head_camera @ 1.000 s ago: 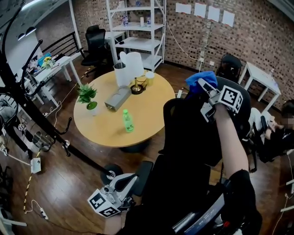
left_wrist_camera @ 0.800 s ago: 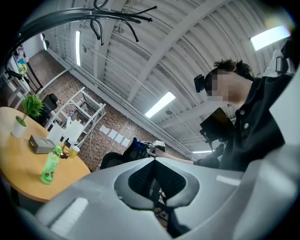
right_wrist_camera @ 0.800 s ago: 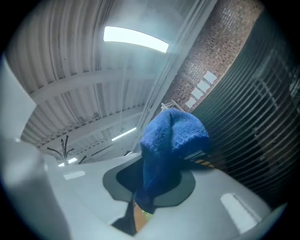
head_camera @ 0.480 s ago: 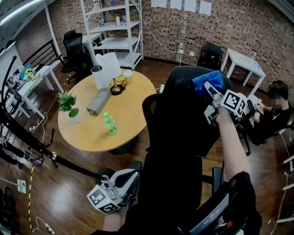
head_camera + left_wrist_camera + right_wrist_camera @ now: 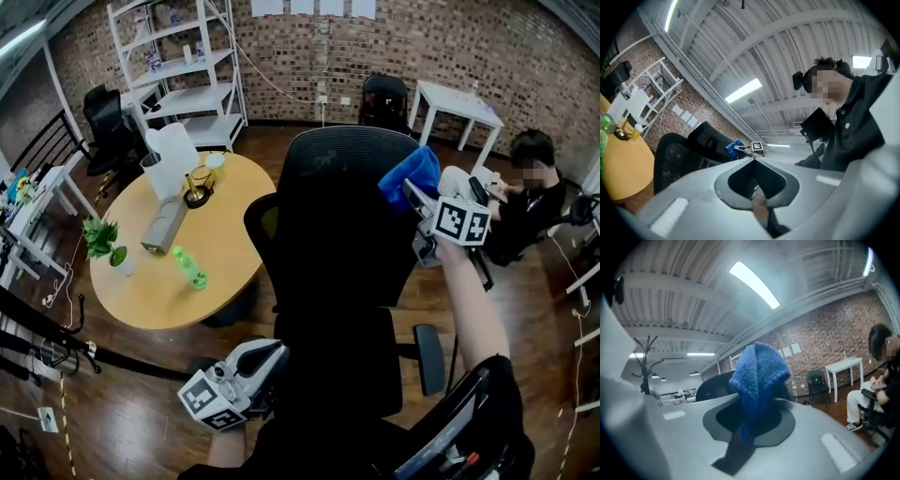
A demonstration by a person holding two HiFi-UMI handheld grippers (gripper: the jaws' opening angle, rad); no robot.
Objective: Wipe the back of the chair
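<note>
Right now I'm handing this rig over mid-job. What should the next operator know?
Right gripper: shut on the blue cloth, raised at the upper right edge of the chair back.
Left gripper: shut, holding nothing, low beside the chair seat.
Done: the cloth is gripped and up at the chair back. How much has been wiped cannot be told from these views.
Left: probably sweep the cloth across the rest of the chair back.
</note>
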